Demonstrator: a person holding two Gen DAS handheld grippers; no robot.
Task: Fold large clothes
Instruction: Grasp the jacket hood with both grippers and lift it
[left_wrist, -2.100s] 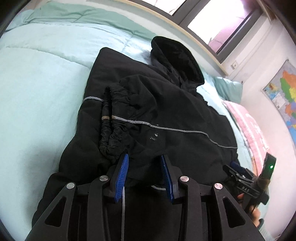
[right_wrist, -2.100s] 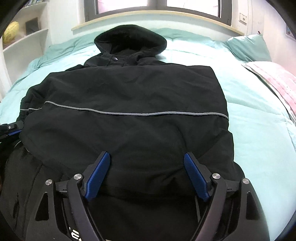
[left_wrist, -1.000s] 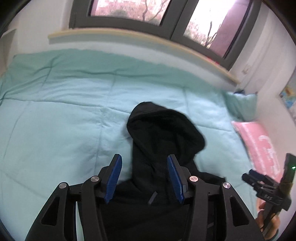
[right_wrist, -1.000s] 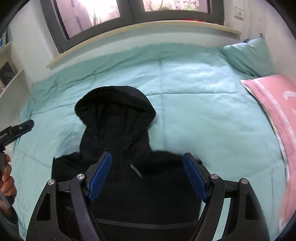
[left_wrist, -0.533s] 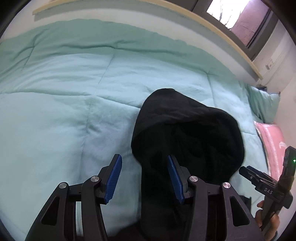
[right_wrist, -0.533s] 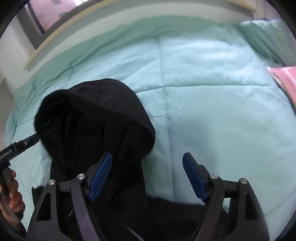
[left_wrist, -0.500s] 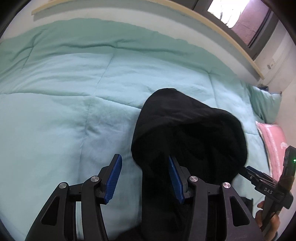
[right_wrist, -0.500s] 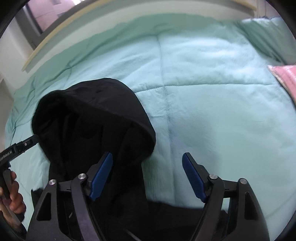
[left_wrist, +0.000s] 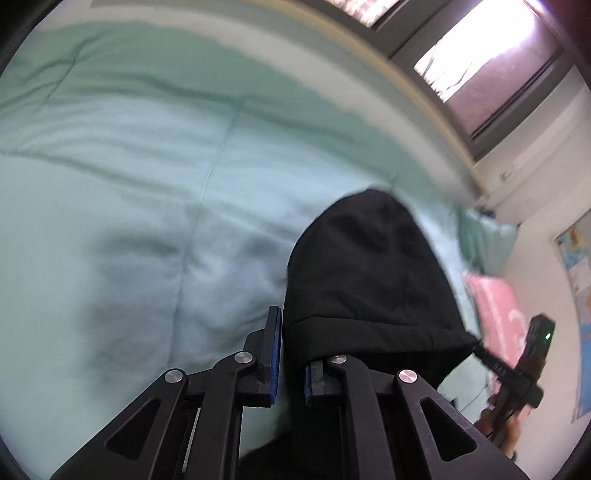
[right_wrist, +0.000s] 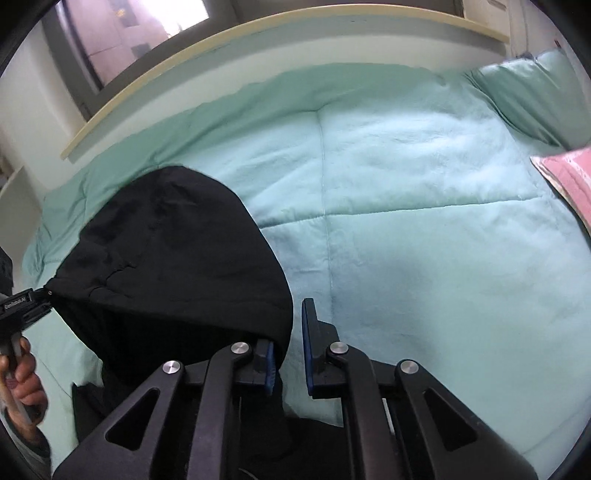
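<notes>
The black hooded jacket lies on the bed. Its hood (left_wrist: 365, 280) is lifted and stretched between both grippers; it also shows in the right wrist view (right_wrist: 173, 254). My left gripper (left_wrist: 291, 354) is shut on the hood's left rim. My right gripper (right_wrist: 290, 343) is shut on the hood's right rim. The right gripper shows at the right edge of the left wrist view (left_wrist: 513, 369), and the left gripper at the left edge of the right wrist view (right_wrist: 22, 306). The jacket's body is mostly hidden below the grippers.
The mint green quilt (right_wrist: 406, 206) covers the bed. A green pillow (right_wrist: 532, 96) and a pink folded cloth (right_wrist: 569, 177) lie at the right. A window sill (right_wrist: 258, 48) runs along the far side. A map (left_wrist: 576, 254) hangs on the right wall.
Both grippers have shut on the hood's rim, left and right. The hood has been raised off the bed and stretched between them.
</notes>
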